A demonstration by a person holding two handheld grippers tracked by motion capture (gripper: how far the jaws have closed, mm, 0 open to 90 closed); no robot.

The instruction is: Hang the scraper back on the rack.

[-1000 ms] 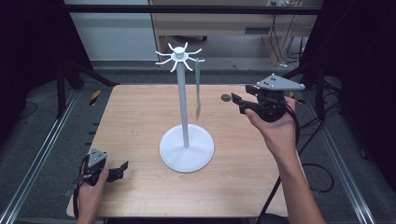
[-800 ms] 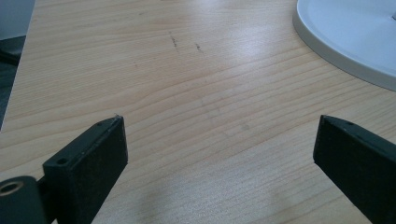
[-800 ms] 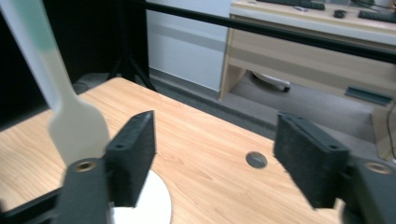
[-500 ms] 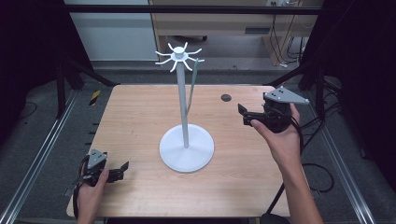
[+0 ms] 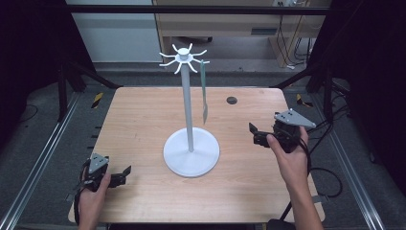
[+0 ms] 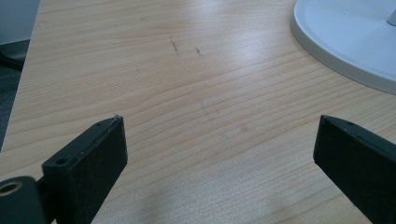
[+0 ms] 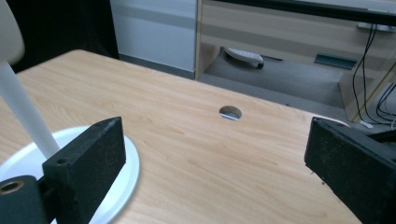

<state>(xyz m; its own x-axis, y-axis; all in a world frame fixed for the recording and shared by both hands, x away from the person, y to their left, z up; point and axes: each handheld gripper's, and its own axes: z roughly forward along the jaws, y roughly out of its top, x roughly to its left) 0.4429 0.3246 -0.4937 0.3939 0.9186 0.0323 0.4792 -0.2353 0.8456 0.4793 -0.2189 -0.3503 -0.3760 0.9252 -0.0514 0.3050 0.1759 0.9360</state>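
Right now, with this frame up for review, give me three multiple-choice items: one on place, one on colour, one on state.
1. Where does the flat utensil hang?
A. from a hook at the top of the stand
B. flat on the table
C. in the left gripper

2. What colour is the stand?
A. black
B. white
C. red

3. How do the right gripper's jaws stand?
A. shut on the utensil
B. shut on the stand's pole
C. open, with nothing between them

Answers: 1 A, it dangles beside the pole from a top hook. 2 B, base, pole and hooks are all white. 3 C, the right gripper view shows bare table between wide jaws.
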